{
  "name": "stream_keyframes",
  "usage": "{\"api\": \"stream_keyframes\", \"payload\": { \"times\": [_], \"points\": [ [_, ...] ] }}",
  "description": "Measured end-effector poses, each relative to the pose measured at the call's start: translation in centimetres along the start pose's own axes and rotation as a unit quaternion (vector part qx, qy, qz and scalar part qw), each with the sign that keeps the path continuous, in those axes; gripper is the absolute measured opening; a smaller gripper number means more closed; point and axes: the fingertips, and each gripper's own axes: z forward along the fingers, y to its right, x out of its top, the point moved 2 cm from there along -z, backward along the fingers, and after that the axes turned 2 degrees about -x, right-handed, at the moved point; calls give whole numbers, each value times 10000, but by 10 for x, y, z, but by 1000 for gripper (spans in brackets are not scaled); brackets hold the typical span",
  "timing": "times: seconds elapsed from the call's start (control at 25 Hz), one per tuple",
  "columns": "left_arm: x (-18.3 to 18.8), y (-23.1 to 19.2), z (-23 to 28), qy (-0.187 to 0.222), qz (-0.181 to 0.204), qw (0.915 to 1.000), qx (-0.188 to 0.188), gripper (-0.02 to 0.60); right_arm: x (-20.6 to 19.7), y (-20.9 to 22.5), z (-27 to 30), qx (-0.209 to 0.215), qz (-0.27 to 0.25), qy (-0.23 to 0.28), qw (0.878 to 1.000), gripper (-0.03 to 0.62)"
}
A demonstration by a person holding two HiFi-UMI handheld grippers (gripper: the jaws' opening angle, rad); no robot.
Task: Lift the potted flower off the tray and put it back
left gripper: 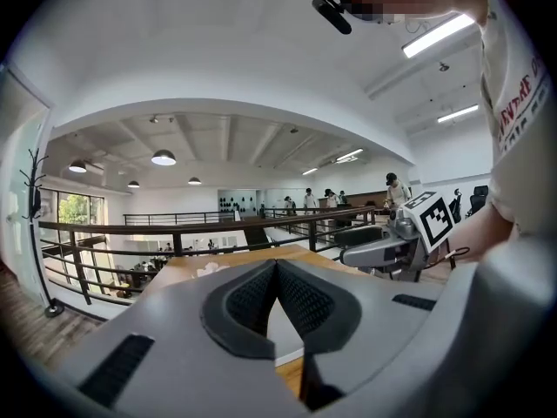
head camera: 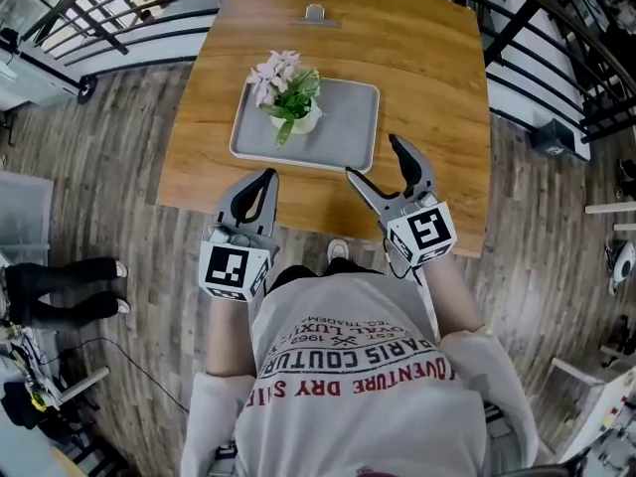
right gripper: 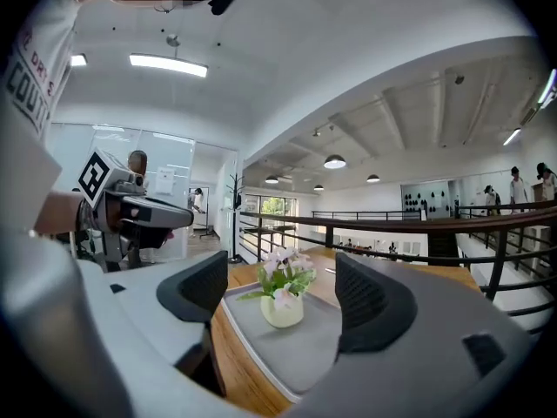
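Right claw: jaws stand wide apart with nothing between the pads. It hangs over the near right part of the desk, close by the tray's near right corner, and points toward the tray.
Left claw: jaws are together with the tips meeting, and they grip nothing. It sits over the desk's near edge, near the tray's near left corner but apart from it.
Potted flower: stands upright on the tray, in its far left part. It has pale pink blooms and green leaves in a small cream pot. Neither claw touches it.
Right gripper view: the flower shows in the gap between the open jaws, well ahead of them.
Tray: grey and rectangular with rounded corners. It lies flat near the middle of the desk, slightly turned.
Desk: honey-brown wood, with a small metal fitting near its far edge.
Floor: dark planks.
Railing: black bars run beyond the desk's far side.
Person: wears a pale shirt with red and dark print and holds one claw in each hand.
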Motion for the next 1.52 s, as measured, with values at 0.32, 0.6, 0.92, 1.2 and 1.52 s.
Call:
{"api": "stream_keyframes", "payload": {
  "times": [0.32,0.6,0.92,1.2,1.52],
  "points": [
    [-20,-38,42,-196,-352,9992,-53,12,-45,15,55,292,-155,-760,9966,387],
    [-32,-77,75,-222,-366,9982,-431,12,-57,5,117,890,-274,-943,9912,419],
    [-86,-103,85,-456,-708,9955,-443,12,-128,-13,160,1438,-134,-1576,9769,462],
    [-109,-101,95,-662,-841,9931,-477,12,-153,-19,191,1776,-256,-1564,9713,482],
    [-118,-107,105,-525,-789,9944,-467,12,-150,-28,225,2095,-245,-1414,9672,486]
  ]
}}
